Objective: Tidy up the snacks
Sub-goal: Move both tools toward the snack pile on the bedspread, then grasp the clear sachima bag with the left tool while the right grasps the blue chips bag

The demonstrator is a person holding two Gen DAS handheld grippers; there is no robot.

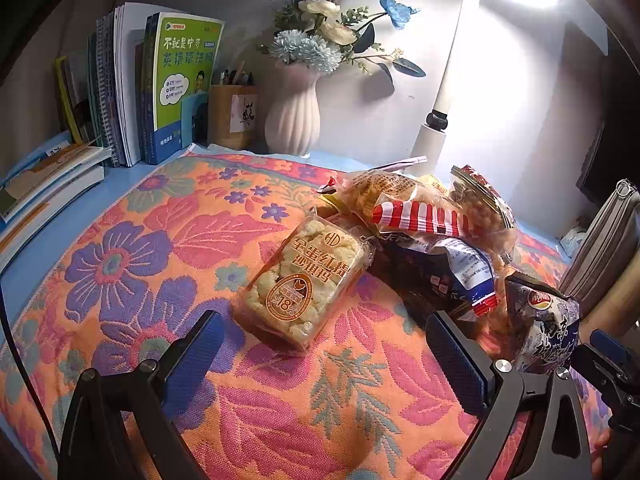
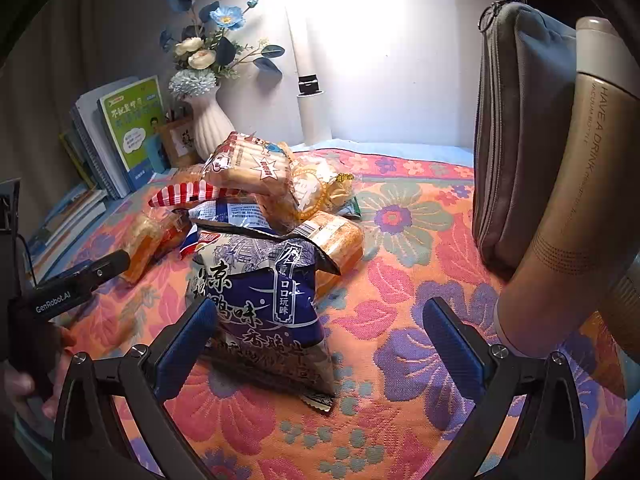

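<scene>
A heap of snack packs lies on the flowered cloth (image 1: 160, 248). A clear pack of pale puffed squares with orange print (image 1: 304, 280) lies nearest my left gripper (image 1: 332, 364), which is open and empty just before it. Behind it are a red-and-white striped pack (image 1: 416, 216) and a dark blue packet (image 1: 452, 272). A blue-and-white printed bag (image 2: 264, 304) stands at the front of the heap; it also shows in the left wrist view (image 1: 544, 328). My right gripper (image 2: 320, 352) is open, its left finger (image 2: 188, 340) close against the bag's lower left side.
Books (image 1: 132, 88) stand at the back left beside a pen holder (image 1: 232, 116) and a white vase of flowers (image 1: 296, 112). A white lamp post (image 1: 444, 100) rises behind the heap. A grey zip pouch (image 2: 516, 128) and a beige bottle (image 2: 572, 208) stand at the right.
</scene>
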